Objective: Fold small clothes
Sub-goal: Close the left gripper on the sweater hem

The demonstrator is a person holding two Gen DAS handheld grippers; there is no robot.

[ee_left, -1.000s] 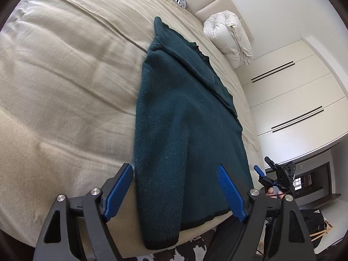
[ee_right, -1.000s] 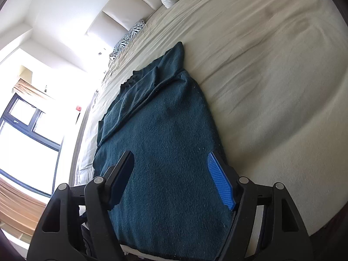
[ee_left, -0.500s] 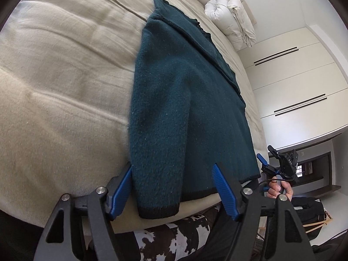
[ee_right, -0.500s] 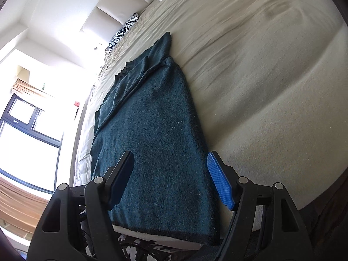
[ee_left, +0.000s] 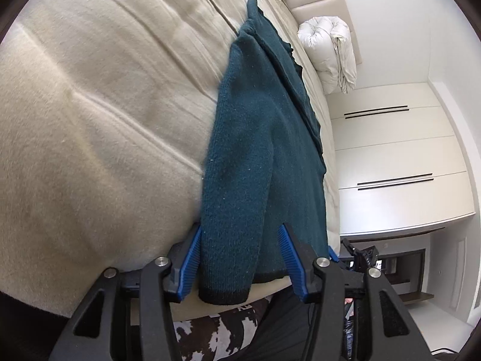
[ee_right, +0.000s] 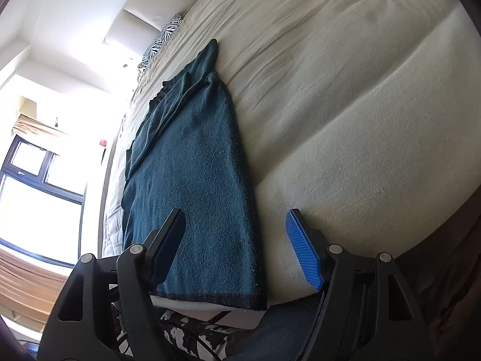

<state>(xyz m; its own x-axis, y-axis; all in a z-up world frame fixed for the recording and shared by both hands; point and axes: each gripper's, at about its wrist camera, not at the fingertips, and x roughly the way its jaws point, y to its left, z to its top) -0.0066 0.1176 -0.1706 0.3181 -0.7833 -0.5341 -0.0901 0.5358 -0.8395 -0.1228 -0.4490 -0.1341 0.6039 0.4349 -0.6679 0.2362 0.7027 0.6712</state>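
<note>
At the bed's point(ee_left: 90, 120) near edge, dark green sweater point(ee_left: 255, 150) lies flat, sleeves seemingly folded in already. Left gripper point(ee_left: 237, 258) fingers closing around its hem corner, not yet pinching. Right gripper point(ee_right: 237, 246) fingers apart, straddling the other corner. Bottom-up fold remains.

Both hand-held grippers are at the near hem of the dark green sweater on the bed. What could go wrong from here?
1. The left hand-held gripper is closing around the folded sleeve cuff; it may pinch only that layer, so the fold could come apart.
2. The right hand-held gripper is open over the sweater corner and the bed cover; it could catch the cover too.
</note>
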